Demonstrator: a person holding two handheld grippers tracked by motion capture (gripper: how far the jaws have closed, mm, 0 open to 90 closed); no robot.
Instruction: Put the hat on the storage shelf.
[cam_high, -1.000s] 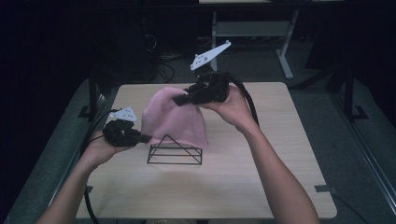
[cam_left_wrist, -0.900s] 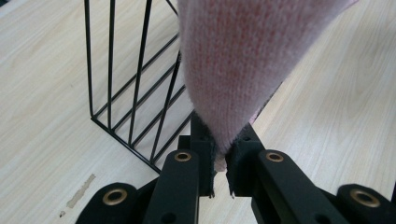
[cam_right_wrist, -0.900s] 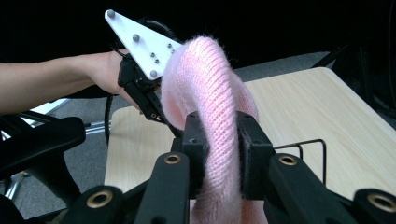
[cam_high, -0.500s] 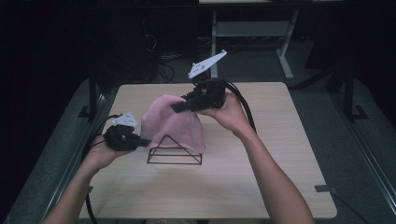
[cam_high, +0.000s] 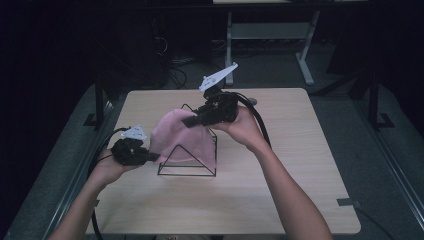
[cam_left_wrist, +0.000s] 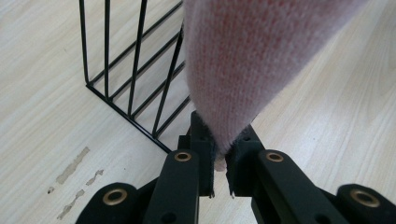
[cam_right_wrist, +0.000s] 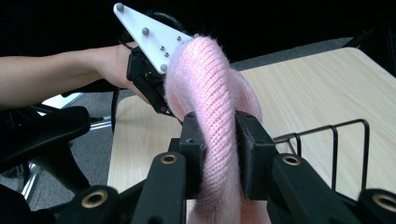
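While pinching the near left edge of the pink knit cloth (cam_left_wrist: 261, 60), left gripper (cam_left_wrist: 219, 161) sits low by the near left corner of the wire rack (cam_high: 187, 160), jaws squeezed tight on a thin bit of fabric. Looks the same grip as a second ago, just lower now. Over on the far side, right gripper (cam_right_wrist: 219, 140) clamped on a thicker rolled fold of the same cloth, pads pressing into the knit from both sides; jaws have just been easing a touch wider, still with the fabric between them. Also dropped compared to a second back, so the top of the cloth now sits closer to the rack's peak. Cloth itself draped over the black triangular rack, roughly mid table (cam_high: 300, 200), stretched between the two grippers and hanging down the rack's near face. Earlier it was held higher and spread wider above the wires; now more bunched and settled on them. Rack hasn't budged on the wooden top.
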